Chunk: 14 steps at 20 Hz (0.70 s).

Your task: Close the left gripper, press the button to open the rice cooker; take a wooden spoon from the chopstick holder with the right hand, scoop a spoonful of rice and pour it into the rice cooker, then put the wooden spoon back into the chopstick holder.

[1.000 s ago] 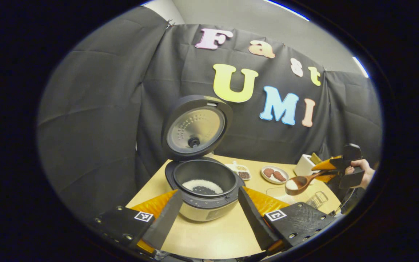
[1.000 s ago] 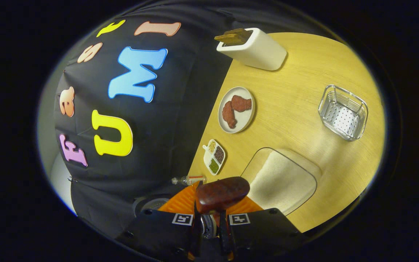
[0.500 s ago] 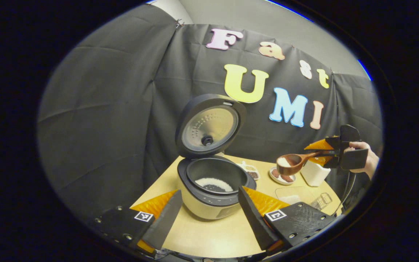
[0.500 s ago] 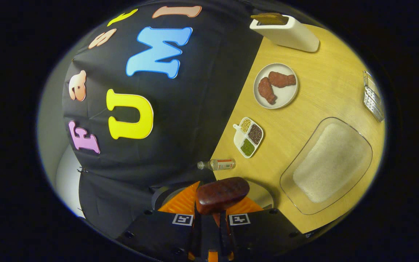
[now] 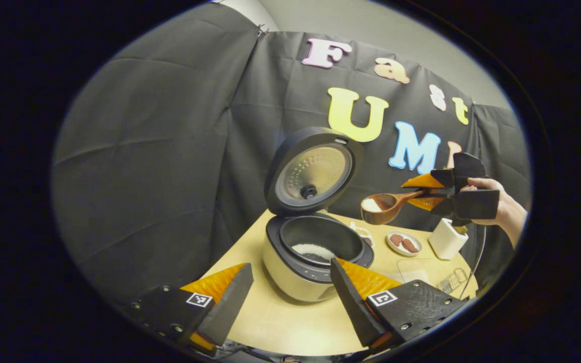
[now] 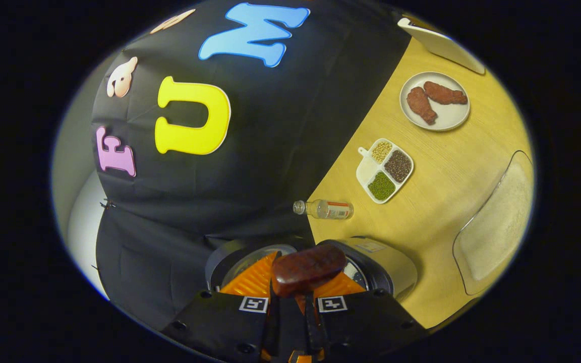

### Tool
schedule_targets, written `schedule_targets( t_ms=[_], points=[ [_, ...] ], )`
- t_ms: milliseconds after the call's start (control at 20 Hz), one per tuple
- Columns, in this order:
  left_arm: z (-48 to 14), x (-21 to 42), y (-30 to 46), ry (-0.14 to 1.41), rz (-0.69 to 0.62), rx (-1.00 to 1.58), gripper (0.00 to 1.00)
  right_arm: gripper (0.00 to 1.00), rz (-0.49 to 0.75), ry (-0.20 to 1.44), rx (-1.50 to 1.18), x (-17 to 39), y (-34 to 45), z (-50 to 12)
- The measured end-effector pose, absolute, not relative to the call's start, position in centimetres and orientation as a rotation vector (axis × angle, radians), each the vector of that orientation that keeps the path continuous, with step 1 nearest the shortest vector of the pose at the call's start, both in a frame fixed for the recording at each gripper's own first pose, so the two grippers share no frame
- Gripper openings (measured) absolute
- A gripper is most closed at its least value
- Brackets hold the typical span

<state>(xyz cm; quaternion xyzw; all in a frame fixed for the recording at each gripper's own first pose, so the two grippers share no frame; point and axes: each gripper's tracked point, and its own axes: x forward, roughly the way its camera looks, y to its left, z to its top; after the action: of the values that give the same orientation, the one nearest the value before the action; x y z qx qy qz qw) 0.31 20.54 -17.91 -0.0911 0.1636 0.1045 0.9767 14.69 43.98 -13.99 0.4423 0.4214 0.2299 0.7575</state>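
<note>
The rice cooker (image 5: 300,269) stands open on the table, its lid (image 5: 314,171) tilted up and back, with a little white rice in the dark pot. My left gripper (image 5: 290,302) is open in front of the cooker, holding nothing. My right gripper (image 5: 424,189), held by a hand (image 5: 497,206), is shut on the handle of the wooden spoon (image 5: 384,207). The spoon holds white rice and hovers level, above and to the right of the pot. In the right gripper view the spoon's bowl (image 6: 308,269) shows end-on above the cooker (image 6: 386,262), between my right gripper's (image 6: 294,292) fingers. The white chopstick holder (image 5: 446,239) stands at the far right.
A clear tray of rice (image 6: 497,222), a divided dish of beans (image 6: 385,170), a plate with meat pieces (image 6: 434,101) and a small lying bottle (image 6: 326,209) are on the wooden table (image 6: 421,212). A metal basket (image 5: 452,280) stands by the tray.
My right gripper has lifted the filled spoon and carried it left from over the rice tray to near the cooker. The left gripper stays open and has shifted slightly.
</note>
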Motion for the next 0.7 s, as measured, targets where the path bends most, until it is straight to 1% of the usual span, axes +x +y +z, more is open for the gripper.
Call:
schedule_targets(
  t_ms=[250, 300, 350, 500, 700],
  points=[
    [-18.2, -0.1, 21.9, 0.336, 0.249, -0.184, 0.95, 0.22, 0.594, 0.853, 0.672, 14.4, 48.7, -16.0],
    [-18.3, -0.1, 22.2, 0.338, 0.255, -0.181, 0.95, 0.17, 0.61, 0.836, 0.614, 14.3, 49.4, -16.4],
    [-18.4, -0.1, 22.5, 0.34, 0.262, -0.18, 0.95, 0.22, 0.629, 0.819, 0.562, 14.0, 50.4, -16.7],
    [-18.6, -0.3, 23.1, 0.346, 0.279, -0.186, 0.95, 0.22, 0.663, 0.767, 0.41, 13.8, 51.8, -17.8],
    [-19.0, -0.2, 23.0, 0.349, 0.287, -0.195, 0.95, 0.22, 0.689, 0.724, 0.285, 14.1, 52.9, -19.1]
  ],
)
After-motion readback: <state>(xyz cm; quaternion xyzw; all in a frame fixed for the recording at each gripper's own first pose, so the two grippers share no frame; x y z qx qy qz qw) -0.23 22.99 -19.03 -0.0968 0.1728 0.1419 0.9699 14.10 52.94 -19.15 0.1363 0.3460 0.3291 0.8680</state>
